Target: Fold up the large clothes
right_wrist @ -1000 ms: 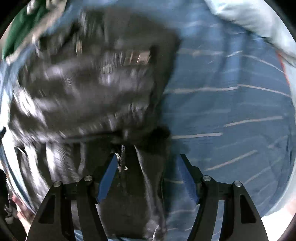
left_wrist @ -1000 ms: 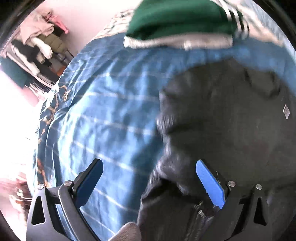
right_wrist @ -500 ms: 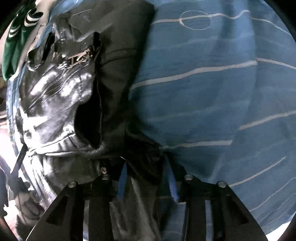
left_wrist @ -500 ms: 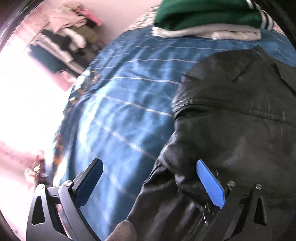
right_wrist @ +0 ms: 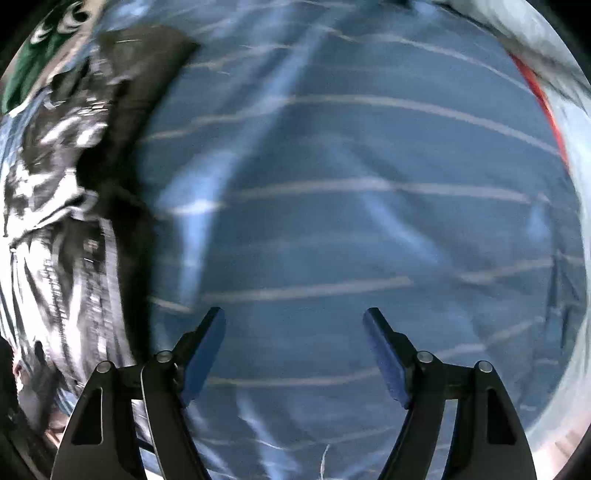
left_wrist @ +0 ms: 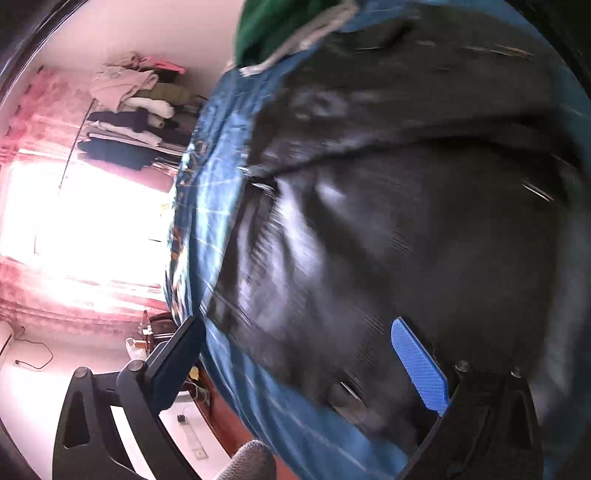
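Since earlier: both views have swung; the right gripper (right_wrist: 293,354), which half a second ago pinched a dark fold of the jacket, has just been opening and now has nothing between its fingers; the left view now takes in far more of the room beside the bed.
Window side: at far left of the left wrist view, a bright window glare with pink curtains (left_wrist: 48,110), and a heap of piled clothes (left_wrist: 136,110) against the wall.
Left gripper (left_wrist: 295,354): fingers spread wide; the left finger hangs past the bed's edge over the floor, the right blue pad (left_wrist: 419,369) lies over the jacket. Motion blur hides whether the pad touches the leather; nothing is pinched.
Black leather jacket (left_wrist: 424,229): spread on the bed, filling the right of the left wrist view; in the right wrist view it lies along the left edge, blurred.
Green garment (left_wrist: 273,26): at the top, just beyond the jacket.
Blue striped bedspread (right_wrist: 351,221): bare under the right gripper, whose fingers stand wide apart above it, beside the jacket.
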Demonstrator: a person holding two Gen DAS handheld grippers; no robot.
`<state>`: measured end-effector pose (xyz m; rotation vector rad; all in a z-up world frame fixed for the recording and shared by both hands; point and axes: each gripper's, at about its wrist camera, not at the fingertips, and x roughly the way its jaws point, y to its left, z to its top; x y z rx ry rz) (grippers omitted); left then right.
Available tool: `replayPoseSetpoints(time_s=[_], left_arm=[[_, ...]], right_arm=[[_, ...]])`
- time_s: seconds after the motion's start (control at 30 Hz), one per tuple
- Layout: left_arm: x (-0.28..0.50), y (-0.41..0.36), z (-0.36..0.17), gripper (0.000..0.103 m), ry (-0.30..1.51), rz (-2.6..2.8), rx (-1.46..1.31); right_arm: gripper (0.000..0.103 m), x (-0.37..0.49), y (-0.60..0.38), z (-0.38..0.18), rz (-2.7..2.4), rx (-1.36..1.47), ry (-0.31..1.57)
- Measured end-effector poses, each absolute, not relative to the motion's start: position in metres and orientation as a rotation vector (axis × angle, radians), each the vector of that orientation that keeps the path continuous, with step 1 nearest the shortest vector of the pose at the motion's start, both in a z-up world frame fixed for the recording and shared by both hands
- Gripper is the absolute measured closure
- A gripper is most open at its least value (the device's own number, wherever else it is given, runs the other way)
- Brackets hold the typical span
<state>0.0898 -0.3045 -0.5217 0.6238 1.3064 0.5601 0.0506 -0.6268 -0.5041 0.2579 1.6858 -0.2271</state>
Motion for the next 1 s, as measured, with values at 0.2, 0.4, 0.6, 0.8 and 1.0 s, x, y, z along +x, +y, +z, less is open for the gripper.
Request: replayPoseSetpoints(time_s=[0.2,0.4,0.6,0.8,1.0], left_arm=[[0.053,-0.373,-0.526,0.0,1.317,0.514,0.623],[0.058,-0.399,-0.576,0.0,1.291,0.572,0.748],[0.068,-0.409,-0.572,0.0,1.283,0.567,0.722],[0.044,-0.431,-0.57,0.0,1.301,0.45,0.737],[0.062,-0.403,-0.591,0.0,1.249,0.577,0.798]], right_arm=[[0.025,0.013,-0.708,-0.502,-0.345,0.3,1.722],[0.025,-0.002,-0.761,-0.496,-0.407,0.338,1.721],[0.025,0.013,-0.772,-0.488,-0.384,0.382,1.711],[0.025,0.034,-0.762,-0.486,-0.343,0.358,1.721],[0.025,0.034,-0.764,-0.48,-0.358,0.366,1.723]])
